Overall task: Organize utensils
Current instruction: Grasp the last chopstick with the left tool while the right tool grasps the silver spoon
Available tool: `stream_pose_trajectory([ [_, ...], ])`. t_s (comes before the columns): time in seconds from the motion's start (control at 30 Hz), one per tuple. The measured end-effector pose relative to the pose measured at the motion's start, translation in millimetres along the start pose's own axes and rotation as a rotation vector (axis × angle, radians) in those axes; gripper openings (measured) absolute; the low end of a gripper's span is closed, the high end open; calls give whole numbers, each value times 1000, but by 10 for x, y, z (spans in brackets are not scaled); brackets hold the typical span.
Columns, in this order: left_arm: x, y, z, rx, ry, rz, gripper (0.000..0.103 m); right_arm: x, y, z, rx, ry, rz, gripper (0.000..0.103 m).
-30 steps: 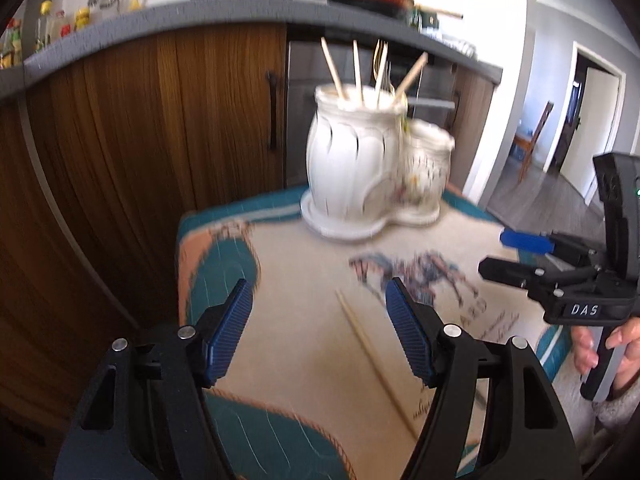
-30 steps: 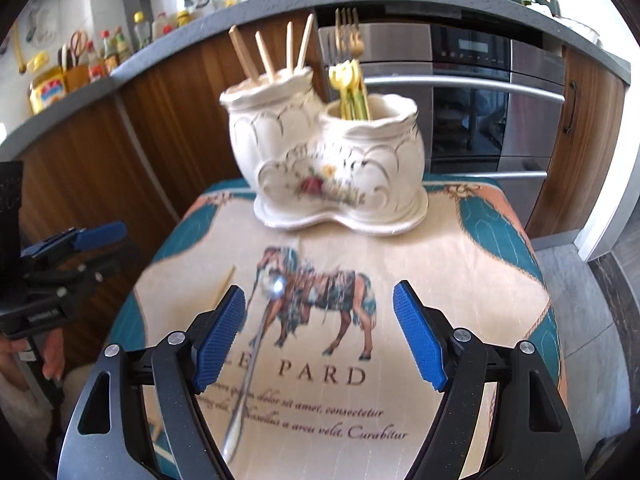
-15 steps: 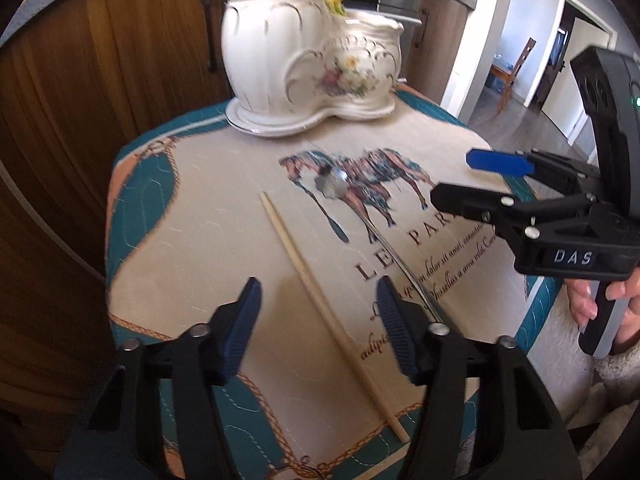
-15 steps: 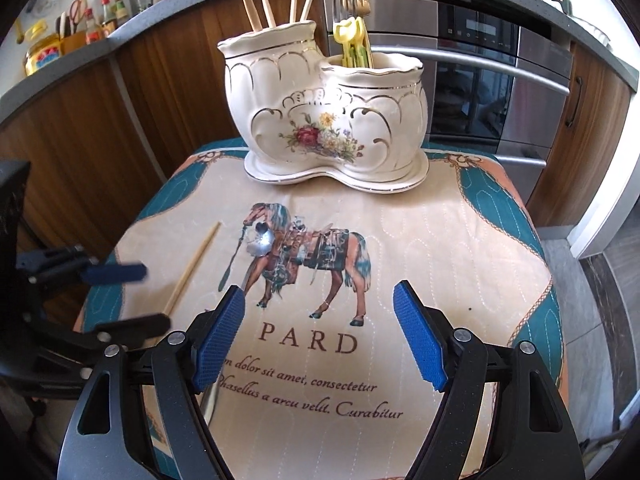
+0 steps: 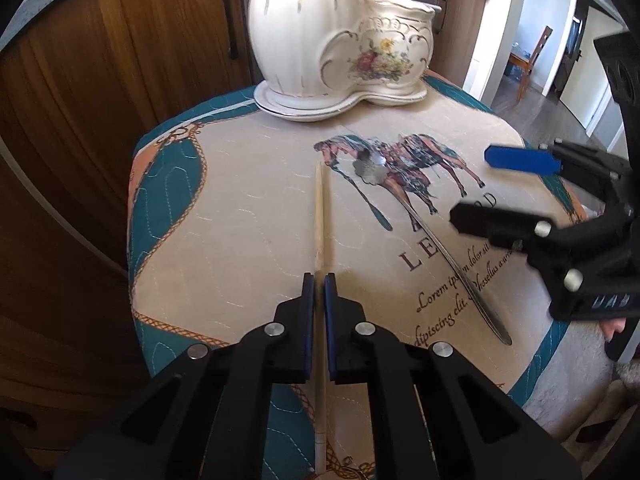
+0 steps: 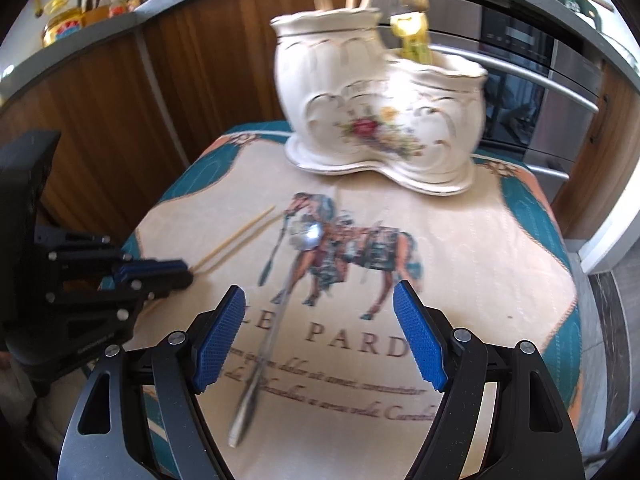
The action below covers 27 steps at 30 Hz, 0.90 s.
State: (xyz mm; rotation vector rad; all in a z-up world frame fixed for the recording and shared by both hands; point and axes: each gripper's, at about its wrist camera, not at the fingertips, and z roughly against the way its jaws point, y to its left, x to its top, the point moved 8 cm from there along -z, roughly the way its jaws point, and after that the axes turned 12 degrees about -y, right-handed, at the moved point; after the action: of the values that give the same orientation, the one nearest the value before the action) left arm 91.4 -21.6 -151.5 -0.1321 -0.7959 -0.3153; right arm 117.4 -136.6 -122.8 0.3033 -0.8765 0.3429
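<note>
A: Our left gripper [image 5: 319,280] has just been closing, and its jaws now pinch the chopstick [image 5: 319,216] between the blue pads. The stick lies flat on the cloth [image 5: 240,200], running straight ahead of the left gripper toward the holder [image 5: 332,36], with its rear end passing back under the jaws.

B: We judge it light and stiff, thin wood, so it should lift without bending. Smooth and round, though, so it may roll or swivel in the pads.

A: We hold it somewhere past its middle, toward the thick end. That looks fair for balance, but the long free tip may droop or swing if the pinch is loose.

B: And our right gripper [image 6: 320,344]?

A: Jaws wide apart, nothing between the pads. The spoon [image 6: 272,320] lies on the cloth just ahead of it and a little to its left, bowl far, handle near.

B: We expect the spoon to be heavier, hard and slick metal, lying very flat. We would take it across the handle, near the middle, where the pads can get under the edges.

A: The holder looks ceramic and breakable; we go gently near it.
</note>
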Motion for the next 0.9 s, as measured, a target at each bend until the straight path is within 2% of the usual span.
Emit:
stream_pose_trajectory([
  [0.13,52,98,27,13,-19,29,5,-62,156,-154,2,52,34,60],
  [0.2,70,137,41,13,-28,40,5,-108,217,-232,-2,87,52,45],
  [0.27,78,156,57,7,-36,48,5,-150,243,-289,-8,115,59,37],
  [0.33,77,162,77,1,-42,54,5,-147,251,-302,-16,111,62,33],
  [0.4,77,145,65,-7,-45,56,5,-146,267,-306,-10,113,58,18],
  [0.5,80,130,76,-18,-50,55,5,-150,272,-304,-2,111,54,7],
  [0.6,94,136,85,-22,-56,58,5,-155,222,-259,14,104,17,5],
  [0.77,102,127,100,-27,-61,56,5,-145,175,-93,25,71,26,4],
  [0.9,100,120,91,-30,-58,53,5,-212,99,29,33,96,43,4],
])
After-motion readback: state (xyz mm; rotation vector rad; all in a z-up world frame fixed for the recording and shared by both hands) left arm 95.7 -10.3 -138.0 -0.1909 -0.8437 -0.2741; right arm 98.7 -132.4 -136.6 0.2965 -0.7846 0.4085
